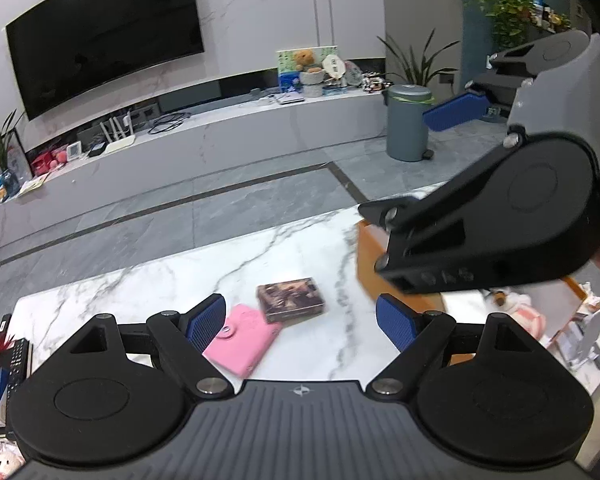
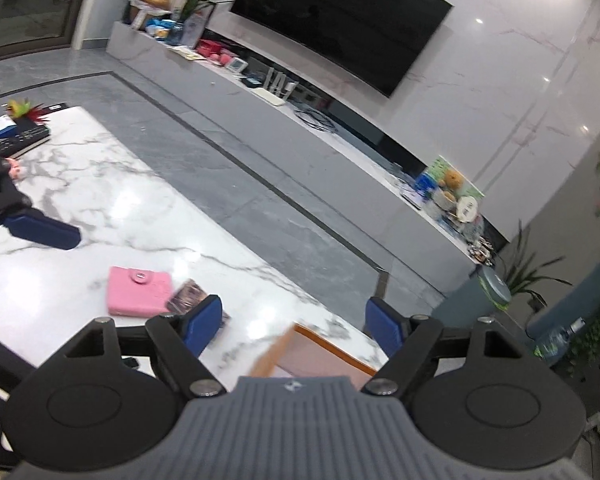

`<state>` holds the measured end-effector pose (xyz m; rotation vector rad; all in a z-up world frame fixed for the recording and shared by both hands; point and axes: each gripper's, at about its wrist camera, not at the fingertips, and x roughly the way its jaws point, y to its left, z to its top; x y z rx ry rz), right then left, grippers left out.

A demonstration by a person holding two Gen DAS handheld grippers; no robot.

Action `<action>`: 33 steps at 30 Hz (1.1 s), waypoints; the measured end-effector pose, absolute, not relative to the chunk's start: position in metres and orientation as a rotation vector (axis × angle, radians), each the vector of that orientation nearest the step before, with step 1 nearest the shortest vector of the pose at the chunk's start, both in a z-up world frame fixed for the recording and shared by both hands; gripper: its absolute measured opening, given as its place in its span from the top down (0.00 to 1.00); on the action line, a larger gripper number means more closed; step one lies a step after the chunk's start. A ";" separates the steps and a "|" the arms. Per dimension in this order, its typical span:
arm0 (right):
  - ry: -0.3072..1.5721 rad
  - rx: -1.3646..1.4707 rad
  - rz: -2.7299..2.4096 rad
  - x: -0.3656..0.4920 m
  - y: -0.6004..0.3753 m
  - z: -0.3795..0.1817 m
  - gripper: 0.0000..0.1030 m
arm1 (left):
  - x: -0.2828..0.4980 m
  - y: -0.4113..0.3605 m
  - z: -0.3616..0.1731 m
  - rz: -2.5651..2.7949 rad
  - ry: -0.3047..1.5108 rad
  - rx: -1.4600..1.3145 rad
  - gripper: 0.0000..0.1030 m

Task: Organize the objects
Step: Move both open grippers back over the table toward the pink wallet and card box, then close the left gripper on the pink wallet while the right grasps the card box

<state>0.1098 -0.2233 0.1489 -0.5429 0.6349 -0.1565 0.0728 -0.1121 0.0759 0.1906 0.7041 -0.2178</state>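
A pink snap wallet (image 1: 242,338) lies on the white marble table (image 1: 148,280), with a dark card box (image 1: 291,300) just beyond it. My left gripper (image 1: 300,320) is open and empty, hovering above and just behind them. An orange wooden tray (image 1: 370,256) sits at the table's right end, partly hidden by my right gripper's body. In the right wrist view the wallet (image 2: 138,291) and card box (image 2: 188,296) lie left of my right gripper (image 2: 294,326), which is open and empty above the tray (image 2: 312,354).
Remote controls, a small blue-and-white box and a toy (image 2: 16,128) sit at the table's left end. Small items lie past the tray (image 1: 540,320). Beyond the table are grey floor, a TV console (image 1: 220,136) and a grey bin (image 1: 408,120).
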 end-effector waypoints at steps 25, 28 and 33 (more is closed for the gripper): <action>0.821 -0.459 -0.083 0.216 -0.199 0.014 0.22 | 0.125 -0.042 -0.034 -0.243 0.875 0.187 0.04; 0.840 -0.456 -0.084 0.228 -0.204 0.002 0.22 | 0.133 -0.039 -0.044 -0.245 0.872 0.188 0.04; 0.866 -0.461 -0.090 0.247 -0.211 -0.014 0.22 | 0.148 -0.037 -0.057 -0.255 0.892 0.193 0.04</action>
